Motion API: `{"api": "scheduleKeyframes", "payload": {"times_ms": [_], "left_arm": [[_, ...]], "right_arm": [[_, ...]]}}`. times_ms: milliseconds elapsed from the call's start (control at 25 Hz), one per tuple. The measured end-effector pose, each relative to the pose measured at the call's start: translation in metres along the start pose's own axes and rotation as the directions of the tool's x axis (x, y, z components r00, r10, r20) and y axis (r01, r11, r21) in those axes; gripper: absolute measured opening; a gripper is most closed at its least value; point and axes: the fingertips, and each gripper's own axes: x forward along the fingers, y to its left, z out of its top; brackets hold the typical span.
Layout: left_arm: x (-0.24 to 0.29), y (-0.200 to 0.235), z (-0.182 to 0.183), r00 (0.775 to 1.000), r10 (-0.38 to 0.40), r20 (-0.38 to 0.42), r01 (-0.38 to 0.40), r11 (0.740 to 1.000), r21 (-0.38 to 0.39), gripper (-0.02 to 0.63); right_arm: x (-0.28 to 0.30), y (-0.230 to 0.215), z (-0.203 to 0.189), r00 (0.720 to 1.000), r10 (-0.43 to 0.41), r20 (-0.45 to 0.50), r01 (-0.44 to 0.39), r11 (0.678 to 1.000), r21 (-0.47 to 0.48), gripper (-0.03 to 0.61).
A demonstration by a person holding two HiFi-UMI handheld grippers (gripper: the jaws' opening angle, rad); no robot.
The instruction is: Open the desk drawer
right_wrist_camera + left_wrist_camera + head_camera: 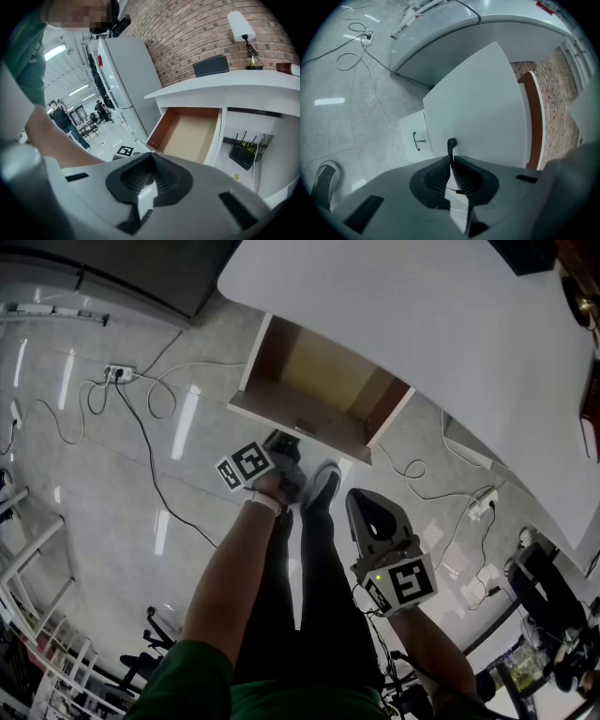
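Drawer (323, 381) stands pulled out from under the desk (422, 306). Left gripper (286, 448): forearm extended forward, jaws pinching the dark drawer handle (451, 145). Right gripper (364, 498): held nearer the body, angled downward, jaws pressed together, empty

Drawer (319, 381): pulled out from under desk (422, 324); cavity lay open from above.
Drawer front: left gripper (451, 158) clamped on handle (451, 144), filling the middle.
Below front: person's shoes (323, 486) and legs (309, 587) stood close.
Floor left: loose cables (138, 425) trailed.
Under desk, right: router (243, 157) and wires.
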Motion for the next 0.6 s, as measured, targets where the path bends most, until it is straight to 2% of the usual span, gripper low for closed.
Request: {"api": "scheduleKeyframes", "payload": {"times_ms": [360, 520, 600], "left_arm": [[0.0, 0.005, 0.001, 1.0, 0.03, -0.002, -0.03, 0.999, 0.012, 0.024], [-0.005, 0.015, 0.002, 0.997, 0.077, -0.02, -0.076, 0.996, 0.051, 0.133], [-0.009, 0.017, 0.004, 0.996, 0.083, -0.024, -0.081, 0.994, 0.073, 0.149]], "right_arm": [[-0.002, -0.001, 0.002, 1.0, -0.004, 0.002, 0.004, 1.0, -0.002, 0.002], [-0.002, 0.0, 0.003, 1.0, -0.005, 0.007, 0.005, 1.0, -0.002, 0.0], [-0.003, 0.0, 0.003, 1.0, -0.003, 0.008, 0.003, 1.0, -0.003, 0.0]]}}
